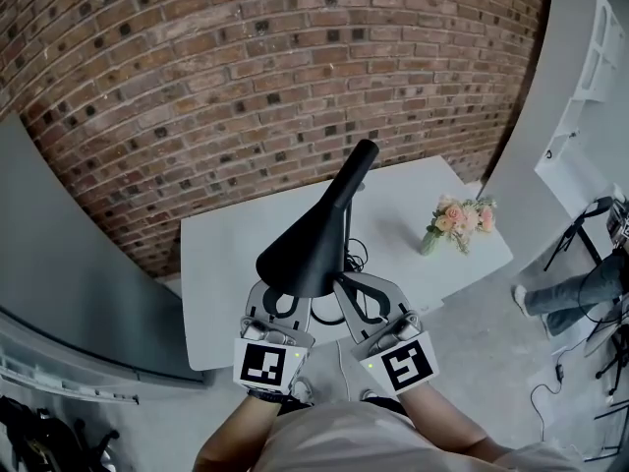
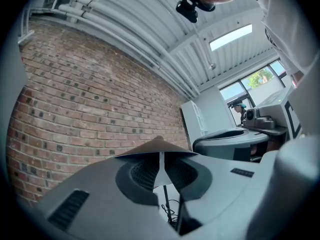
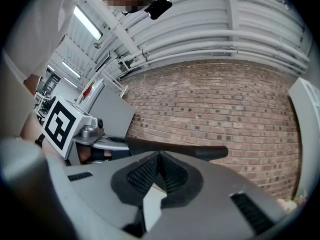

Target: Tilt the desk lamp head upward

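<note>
The black desk lamp head (image 1: 300, 254) is a cone-shaped shade on a slim neck (image 1: 354, 170) and stands high over the white table. My left gripper (image 1: 282, 301) is at the shade's near rim on the left. Its jaws are nearly together, with the thin dark rim (image 2: 156, 146) pinched at their tips. My right gripper (image 1: 346, 291) is at the rim on the right, jaws closed. Its tips meet right at the lamp's lower edge (image 3: 175, 148). In the head view the shade covers both pairs of fingertips.
A white table (image 1: 226, 264) stands against a brick wall (image 1: 246, 77). On it are a bunch of pink flowers (image 1: 459, 219) and a black cable (image 1: 360, 260). A white cabinet (image 1: 590, 77), a black stand (image 1: 580, 232) and a person's leg (image 1: 570, 291) are on the right.
</note>
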Tool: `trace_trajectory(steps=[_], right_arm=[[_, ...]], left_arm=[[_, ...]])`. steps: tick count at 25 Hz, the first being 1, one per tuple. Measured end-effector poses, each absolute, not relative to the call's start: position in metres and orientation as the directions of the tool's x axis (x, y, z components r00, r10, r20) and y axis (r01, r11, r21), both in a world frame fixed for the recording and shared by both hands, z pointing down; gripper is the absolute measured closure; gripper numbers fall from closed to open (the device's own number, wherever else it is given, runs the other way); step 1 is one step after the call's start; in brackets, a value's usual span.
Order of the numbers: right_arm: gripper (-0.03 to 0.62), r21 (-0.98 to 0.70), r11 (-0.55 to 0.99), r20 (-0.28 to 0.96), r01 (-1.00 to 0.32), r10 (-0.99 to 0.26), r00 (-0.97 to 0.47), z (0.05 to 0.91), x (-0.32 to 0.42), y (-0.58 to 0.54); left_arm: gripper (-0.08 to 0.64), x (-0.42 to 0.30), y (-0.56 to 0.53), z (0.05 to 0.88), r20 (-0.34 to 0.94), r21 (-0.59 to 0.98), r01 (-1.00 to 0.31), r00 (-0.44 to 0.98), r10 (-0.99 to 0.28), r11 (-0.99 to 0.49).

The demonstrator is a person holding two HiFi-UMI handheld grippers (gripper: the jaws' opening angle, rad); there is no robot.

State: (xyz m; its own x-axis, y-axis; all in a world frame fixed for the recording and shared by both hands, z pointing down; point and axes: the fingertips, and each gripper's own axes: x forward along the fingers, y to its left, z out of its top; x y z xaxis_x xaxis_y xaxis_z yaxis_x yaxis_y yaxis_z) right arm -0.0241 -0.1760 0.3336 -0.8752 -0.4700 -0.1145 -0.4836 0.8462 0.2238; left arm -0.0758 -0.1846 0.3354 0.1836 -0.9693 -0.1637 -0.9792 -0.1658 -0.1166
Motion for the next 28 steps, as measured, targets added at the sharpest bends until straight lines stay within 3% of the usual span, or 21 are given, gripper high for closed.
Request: trace_trajectory(steps=[16, 28], right_arm=[[0.574, 0.221, 0.884, -0.133, -0.412, -0.391, -0.911, 0.326, -0.026, -0.164], [0.574, 0.179, 0.911, -0.100, -0.370, -0.358, -0.928, 0.340, -0.020, -0.168]], left_arm=[[0.525, -0.079, -0.184, 0.333, -0.142, -0.127, -0.985, 0.135, -0.981, -0.118], [0.525, -0.088, -0.162, 0.391, -0.054, -0.095, -0.995, 0.041, -0.998, -0.036]])
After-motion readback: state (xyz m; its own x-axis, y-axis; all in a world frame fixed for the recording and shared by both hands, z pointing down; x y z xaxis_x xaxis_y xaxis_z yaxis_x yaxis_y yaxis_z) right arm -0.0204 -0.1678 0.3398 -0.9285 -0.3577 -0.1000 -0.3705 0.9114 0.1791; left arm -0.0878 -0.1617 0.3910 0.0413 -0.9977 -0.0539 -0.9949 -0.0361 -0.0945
